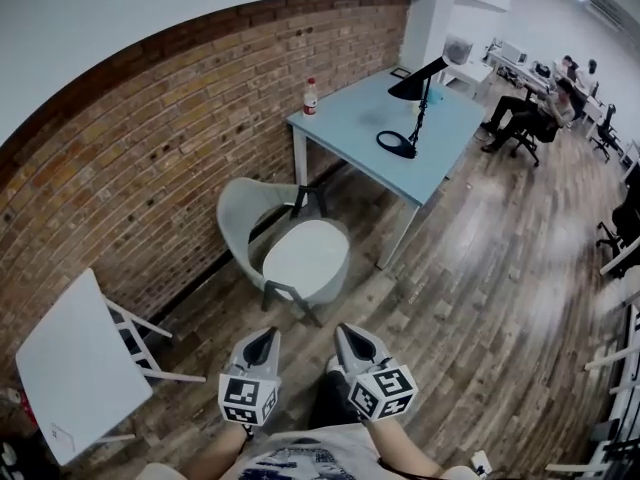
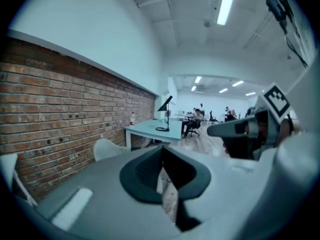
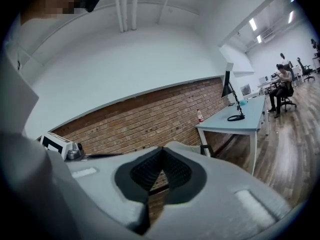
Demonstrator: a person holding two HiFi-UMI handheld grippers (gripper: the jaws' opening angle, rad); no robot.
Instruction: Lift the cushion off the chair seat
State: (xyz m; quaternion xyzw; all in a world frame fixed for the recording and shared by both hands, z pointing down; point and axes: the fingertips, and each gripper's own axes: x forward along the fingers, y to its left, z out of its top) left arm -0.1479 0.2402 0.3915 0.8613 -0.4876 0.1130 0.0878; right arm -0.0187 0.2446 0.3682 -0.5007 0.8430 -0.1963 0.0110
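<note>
A round white cushion point(image 1: 305, 258) lies on the seat of a pale grey shell chair point(image 1: 240, 213) that stands by the brick wall. Both grippers hover short of the chair's front edge, apart from it. My left gripper point(image 1: 264, 338) is shut and holds nothing. My right gripper point(image 1: 349, 334) is beside it, also shut and empty. In the left gripper view the shut left gripper point(image 2: 162, 153) points past the chair's back point(image 2: 106, 148). In the right gripper view the shut right gripper point(image 3: 160, 155) hides the chair.
A light blue table point(image 1: 345, 126) behind the chair carries a black desk lamp point(image 1: 414, 103) and a bottle point(image 1: 310, 96). A white folding chair point(image 1: 72, 366) stands at the left by the brick wall point(image 1: 150, 148). People sit at desks point(image 1: 535, 108) far right. Wooden floor point(image 1: 480, 298) spreads to the right.
</note>
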